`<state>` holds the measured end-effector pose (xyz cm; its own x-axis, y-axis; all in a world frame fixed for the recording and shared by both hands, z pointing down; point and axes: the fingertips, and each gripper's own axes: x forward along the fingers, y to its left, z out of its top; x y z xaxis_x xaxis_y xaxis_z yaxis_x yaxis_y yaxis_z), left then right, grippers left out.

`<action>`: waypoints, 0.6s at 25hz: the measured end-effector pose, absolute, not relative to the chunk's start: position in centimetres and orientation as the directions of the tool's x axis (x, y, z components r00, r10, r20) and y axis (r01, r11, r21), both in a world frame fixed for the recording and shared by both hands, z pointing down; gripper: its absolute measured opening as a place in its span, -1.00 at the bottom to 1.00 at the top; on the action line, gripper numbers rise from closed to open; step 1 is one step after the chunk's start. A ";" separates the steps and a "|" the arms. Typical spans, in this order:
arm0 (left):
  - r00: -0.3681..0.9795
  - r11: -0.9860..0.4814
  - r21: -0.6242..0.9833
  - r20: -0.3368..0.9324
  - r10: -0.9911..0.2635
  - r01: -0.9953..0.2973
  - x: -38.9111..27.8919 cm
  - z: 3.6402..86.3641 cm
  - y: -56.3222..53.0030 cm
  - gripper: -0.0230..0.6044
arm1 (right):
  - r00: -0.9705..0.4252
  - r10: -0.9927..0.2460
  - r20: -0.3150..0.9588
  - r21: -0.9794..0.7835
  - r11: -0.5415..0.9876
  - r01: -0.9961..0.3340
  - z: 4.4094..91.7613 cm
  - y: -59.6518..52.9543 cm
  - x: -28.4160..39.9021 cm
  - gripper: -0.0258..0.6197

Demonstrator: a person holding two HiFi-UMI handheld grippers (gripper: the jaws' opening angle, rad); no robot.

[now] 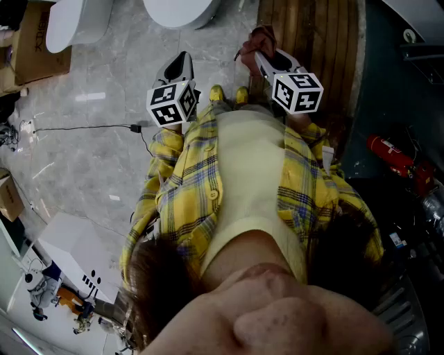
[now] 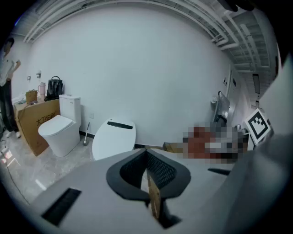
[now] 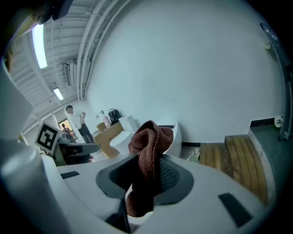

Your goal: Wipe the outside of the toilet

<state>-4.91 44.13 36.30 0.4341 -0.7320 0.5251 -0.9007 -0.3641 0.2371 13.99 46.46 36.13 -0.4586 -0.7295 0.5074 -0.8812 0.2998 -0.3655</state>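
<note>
In the head view, the left gripper (image 1: 182, 64) and right gripper (image 1: 262, 59) are held forward, the toilet (image 1: 177, 10) seen ahead on the floor (image 1: 90, 152). In the left gripper view, the jaws are pressed together on nothing. In the right gripper view, a brown cloth (image 3: 149, 151) is pinched.
</note>
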 end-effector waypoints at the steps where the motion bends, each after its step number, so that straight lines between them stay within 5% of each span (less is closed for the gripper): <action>1: 0.435 -0.365 0.237 0.525 -0.732 -0.900 -4.9 36.4 44.3 -0.90 | -0.457 -0.730 0.507 -0.365 0.299 -0.882 36.2 46.6 14.1 -0.55; 15: 0.448 -0.369 0.253 0.524 -0.725 -0.894 -6.2 36.8 45.1 -0.90 | -0.431 -0.741 0.515 -0.369 0.262 -0.892 36.2 47.2 13.2 -0.55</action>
